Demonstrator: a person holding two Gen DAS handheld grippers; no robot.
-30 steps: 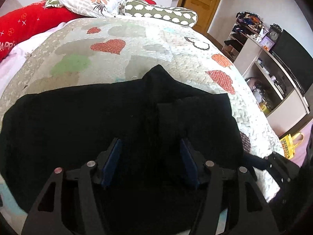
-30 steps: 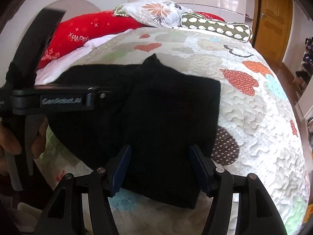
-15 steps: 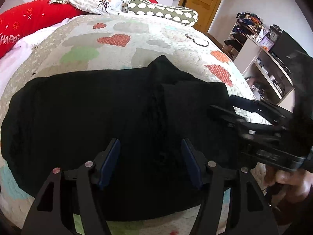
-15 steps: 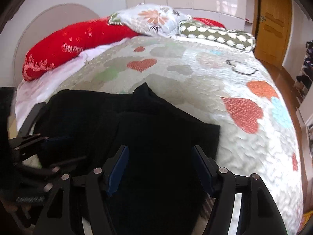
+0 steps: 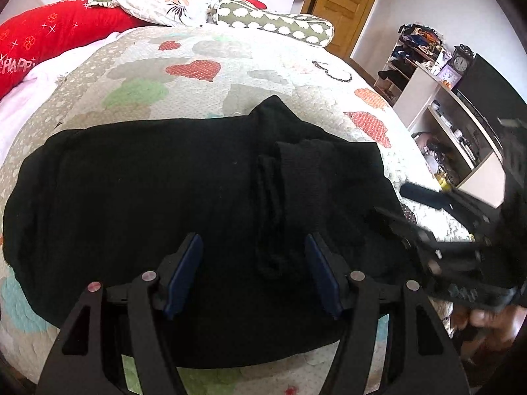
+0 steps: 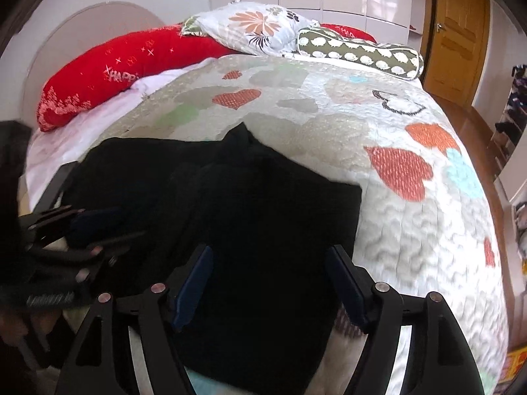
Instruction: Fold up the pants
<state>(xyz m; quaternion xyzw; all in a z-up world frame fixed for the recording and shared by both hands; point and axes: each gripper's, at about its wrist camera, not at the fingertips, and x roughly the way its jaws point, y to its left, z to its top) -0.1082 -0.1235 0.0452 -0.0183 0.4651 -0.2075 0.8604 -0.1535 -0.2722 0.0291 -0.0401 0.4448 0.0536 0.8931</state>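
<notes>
On the quilted bed (image 5: 204,105), near its foot edge: one pair of black pants (image 5: 138,204), laid crosswise and flat, with one end already turned over onto the rest to form a doubled panel (image 5: 329,177) on the right-hand side. A small peak of cloth is seen at the far edge.

Left tongs (image 5: 253,276): released, blue pads spread wide, nothing between them; held low over the near middle of the pants, just left of the doubled panel's inner edge. Contact with the cloth cannot be told.

Right tongs (image 6: 270,283): likewise released and empty, spread above the doubled panel.

Change noted against the views of one second and half a second ago: both tongs have been drawn back toward the near edge and brought closer together. The right tongs, barely in the left camera's corner a second ago, are now seen beside the right end of the pants; the left tongs, then close across the right camera's view, are now low at its left edge. The pants themselves have not been shifted; the fold lies as it did.

Meaning for the task, as a judgement: the first fold is counted as placed and let go, and a fresh grip is being lined up. The long single-layer stretch to the left remains to be folded over, so the work is reckoned about midway.

Also present: red pillow (image 6: 108,72), flowered pillow (image 6: 257,29), spotted bolster (image 6: 359,52), wooden door (image 6: 454,33).
</notes>
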